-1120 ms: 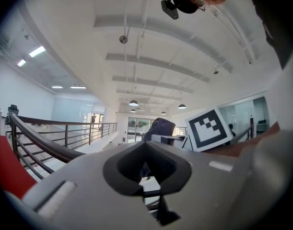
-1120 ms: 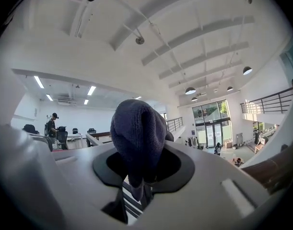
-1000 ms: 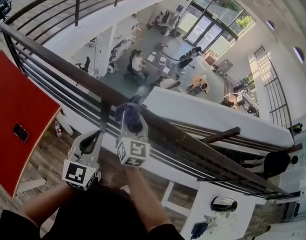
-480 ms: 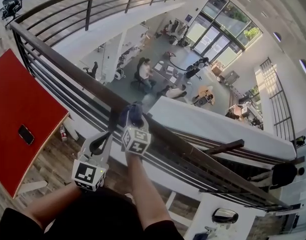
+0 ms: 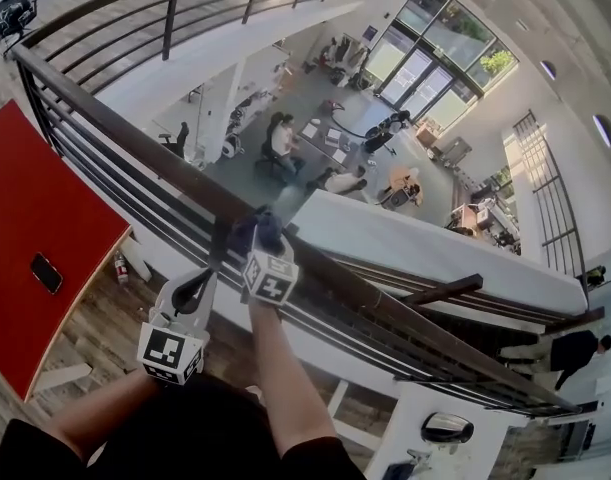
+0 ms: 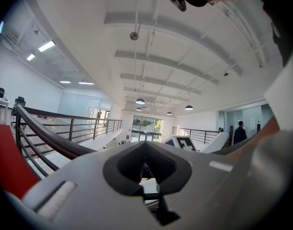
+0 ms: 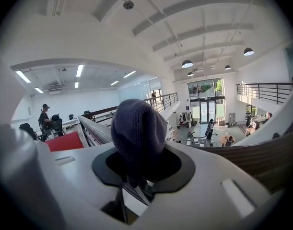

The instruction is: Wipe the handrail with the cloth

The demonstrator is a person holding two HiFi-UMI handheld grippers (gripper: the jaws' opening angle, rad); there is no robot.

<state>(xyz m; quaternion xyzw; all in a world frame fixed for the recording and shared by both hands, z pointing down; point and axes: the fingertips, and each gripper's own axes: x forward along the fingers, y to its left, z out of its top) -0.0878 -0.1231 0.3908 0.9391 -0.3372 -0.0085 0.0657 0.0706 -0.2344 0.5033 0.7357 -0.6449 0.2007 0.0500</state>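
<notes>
right gripper [image 5: 266, 252], with cloth [image 5: 255, 229], closer to handrail [image 5: 125, 138]

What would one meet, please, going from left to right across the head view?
Flat black phone on the red table → left claw → dark blue knitted cloth held in the right claw → standing person in dark clothes, far right.

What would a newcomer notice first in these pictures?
The dark handrail cuts slantwise across the head view, with an open hall far below. At its middle the right gripper is shut on a dark blue cloth; the left gripper, shut and empty, is beside it. A red table fills the left edge.
</notes>
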